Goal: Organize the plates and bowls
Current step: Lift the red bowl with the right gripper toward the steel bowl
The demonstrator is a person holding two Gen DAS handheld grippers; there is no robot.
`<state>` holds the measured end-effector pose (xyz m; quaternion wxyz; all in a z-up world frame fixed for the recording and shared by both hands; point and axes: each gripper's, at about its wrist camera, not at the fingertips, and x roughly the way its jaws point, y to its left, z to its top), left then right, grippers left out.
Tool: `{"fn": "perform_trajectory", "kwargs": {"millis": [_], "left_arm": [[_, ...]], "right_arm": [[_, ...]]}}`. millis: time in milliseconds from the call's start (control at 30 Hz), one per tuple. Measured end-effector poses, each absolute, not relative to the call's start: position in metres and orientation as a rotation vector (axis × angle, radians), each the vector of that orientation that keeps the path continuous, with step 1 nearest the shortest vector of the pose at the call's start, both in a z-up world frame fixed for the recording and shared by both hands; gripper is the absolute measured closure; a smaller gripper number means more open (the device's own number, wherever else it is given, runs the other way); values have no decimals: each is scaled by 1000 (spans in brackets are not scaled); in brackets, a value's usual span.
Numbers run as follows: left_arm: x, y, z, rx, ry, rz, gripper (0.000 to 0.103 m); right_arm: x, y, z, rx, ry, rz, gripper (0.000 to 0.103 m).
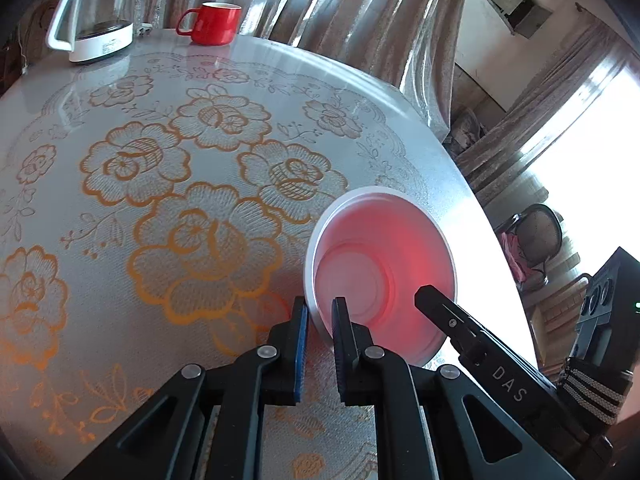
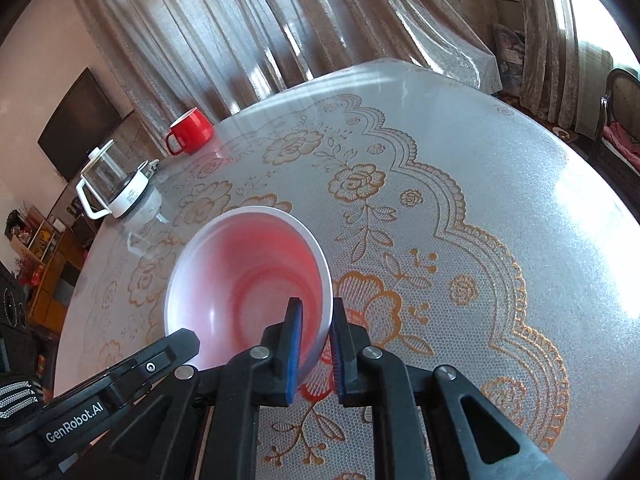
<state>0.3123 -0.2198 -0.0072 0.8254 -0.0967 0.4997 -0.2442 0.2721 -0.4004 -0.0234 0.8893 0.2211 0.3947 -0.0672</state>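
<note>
Both the left gripper (image 1: 320,316) and the right gripper (image 2: 316,316) pinch opposite rims of 1 pink bowl (image 1: 384,264), so the next move, I think, needs an even lift.

The left wrist camera sits just behind its own fingers (image 1: 308,344), looking steeply down and forward across the table (image 1: 160,208) toward the curtain (image 1: 320,8). The right wrist camera does likewise from the opposite side of the bowl (image 2: 240,280), close in. Both share the bowl (image 1: 380,264), red mug (image 1: 214,23), kettle (image 1: 100,12) and each other's gripper.
</note>
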Motion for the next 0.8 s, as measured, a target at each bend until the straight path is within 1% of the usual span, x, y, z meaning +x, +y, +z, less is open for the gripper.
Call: {"fn": "perform_trajectory", "kwargs": {"millis": [167, 567, 800], "left_arm": [[292, -191, -7, -217, 1077, -459, 91], [226, -131, 29, -146, 918, -385, 91], [192, -99, 42, -131, 856, -368, 91]], "right_arm": [[263, -378, -21, 454, 838, -71, 91], [231, -315, -6, 407, 844, 47, 91], [208, -281, -1, 396, 833, 88, 91]]}}
